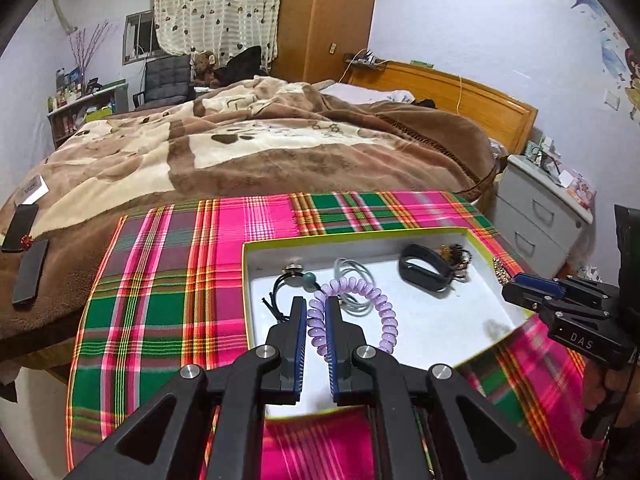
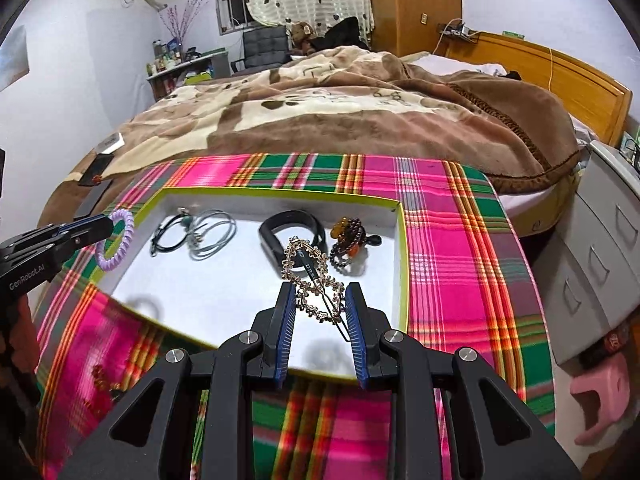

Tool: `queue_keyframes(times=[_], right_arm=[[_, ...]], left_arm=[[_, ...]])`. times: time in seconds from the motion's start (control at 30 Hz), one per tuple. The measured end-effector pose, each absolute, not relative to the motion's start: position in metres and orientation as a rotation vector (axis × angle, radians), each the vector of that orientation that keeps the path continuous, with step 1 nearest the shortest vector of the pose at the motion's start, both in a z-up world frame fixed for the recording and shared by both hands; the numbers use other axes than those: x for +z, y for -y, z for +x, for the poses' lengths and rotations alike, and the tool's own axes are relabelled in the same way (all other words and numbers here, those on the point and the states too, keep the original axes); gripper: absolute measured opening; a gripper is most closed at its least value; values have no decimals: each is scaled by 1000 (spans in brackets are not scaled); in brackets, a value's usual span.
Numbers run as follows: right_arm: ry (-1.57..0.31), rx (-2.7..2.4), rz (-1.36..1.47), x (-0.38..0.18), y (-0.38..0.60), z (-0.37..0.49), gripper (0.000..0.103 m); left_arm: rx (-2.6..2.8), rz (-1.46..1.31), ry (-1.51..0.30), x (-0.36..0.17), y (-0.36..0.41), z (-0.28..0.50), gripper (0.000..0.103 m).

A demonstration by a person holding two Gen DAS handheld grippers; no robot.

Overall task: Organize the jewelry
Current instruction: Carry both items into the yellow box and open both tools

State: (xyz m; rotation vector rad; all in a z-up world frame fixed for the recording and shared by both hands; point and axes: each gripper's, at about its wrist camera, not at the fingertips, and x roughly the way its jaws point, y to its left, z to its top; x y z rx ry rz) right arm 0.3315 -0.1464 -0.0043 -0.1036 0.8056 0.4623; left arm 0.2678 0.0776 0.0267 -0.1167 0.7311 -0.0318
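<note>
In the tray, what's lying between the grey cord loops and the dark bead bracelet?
The black wristband lies between the grey cord loops and the bead bracelet, on the white tray floor. The right wrist view shows it best.

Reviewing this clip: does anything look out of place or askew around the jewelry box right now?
One thing: a small reddish beaded piece lies on the plaid cloth outside the white box, near its front-left corner; it is blurred. Otherwise each hand-held gripper carries an item over the box, nothing spilled.

The surface point(image 2: 452, 240) is covered by a pink-and-green plaid cloth point(image 2: 460, 208). A shallow white tray point(image 2: 402, 264) with a yellow-green rim is placed directly on the cloth.
</note>
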Motion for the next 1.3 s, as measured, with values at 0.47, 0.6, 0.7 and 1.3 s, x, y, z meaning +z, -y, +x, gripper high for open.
queue_keyframes(times=[0.47, 0.6, 0.7, 1.3], right_arm=[[-877, 409, -154, -36, 137, 364, 26], [-879, 408, -174, -38, 132, 366, 26], [-884, 408, -186, -41, 130, 367, 26], [-848, 423, -208, -34, 126, 357, 40]], left_arm=[[10, -88, -814, -4, -86, 298, 9], [18, -81, -835, -10, -87, 302, 9], [21, -77, -843, -13, -87, 305, 9], [14, -62, -853, -10, -85, 306, 9]])
